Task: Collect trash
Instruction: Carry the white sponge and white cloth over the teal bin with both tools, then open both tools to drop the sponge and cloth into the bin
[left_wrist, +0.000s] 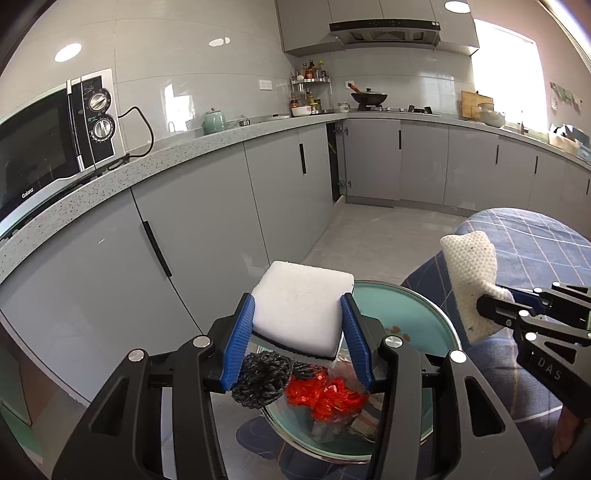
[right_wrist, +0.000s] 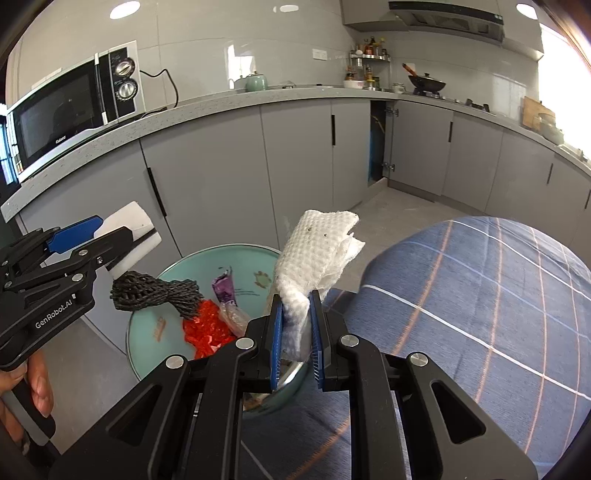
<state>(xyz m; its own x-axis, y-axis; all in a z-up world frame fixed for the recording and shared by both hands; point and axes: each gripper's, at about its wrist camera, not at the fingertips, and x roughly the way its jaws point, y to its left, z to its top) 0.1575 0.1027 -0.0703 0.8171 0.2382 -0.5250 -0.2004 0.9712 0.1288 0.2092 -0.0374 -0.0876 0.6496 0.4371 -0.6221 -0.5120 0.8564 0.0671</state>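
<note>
Your left gripper (left_wrist: 301, 328) is about half open and clamped on a white sponge block (left_wrist: 301, 302) with a dark underside, its blue pads pressing on the block's two sides. Your right gripper (right_wrist: 297, 332) is almost closed, pinching a crumpled white paper towel (right_wrist: 314, 251) that stands up above the pads. Both pieces of trash hang over the teal trash bin (right_wrist: 147, 332), which I take as the landmark.

Inside the bin lie a red plastic wrapper (right_wrist: 207, 332), a purple wrapper (right_wrist: 221, 291) and some clear film. A black mesh scrubber (right_wrist: 155, 291) sits above the red wrapper, right under the sponge; I cannot tell whether it rests on the trash or hangs from the sponge.

The risks, nearest first. The towel sits over the bin's rim on the side of the blue checked cloth (right_wrist: 480, 314), not over the middle. Release there and a light, floppy towel may well drift onto the cloth or the floor. The sponge is held only by its edges and is springy. If you ease the grip while tilted, it could pop out sideways and bounce off the rim. If the scrubber is snagged on the sponge, it could swing and miss.

Beyond the bin stand the grey cabinets (left_wrist: 207, 229). Farther along one cabinet door (left_wrist: 334, 162) is ajar, well clear of the bin.
</note>
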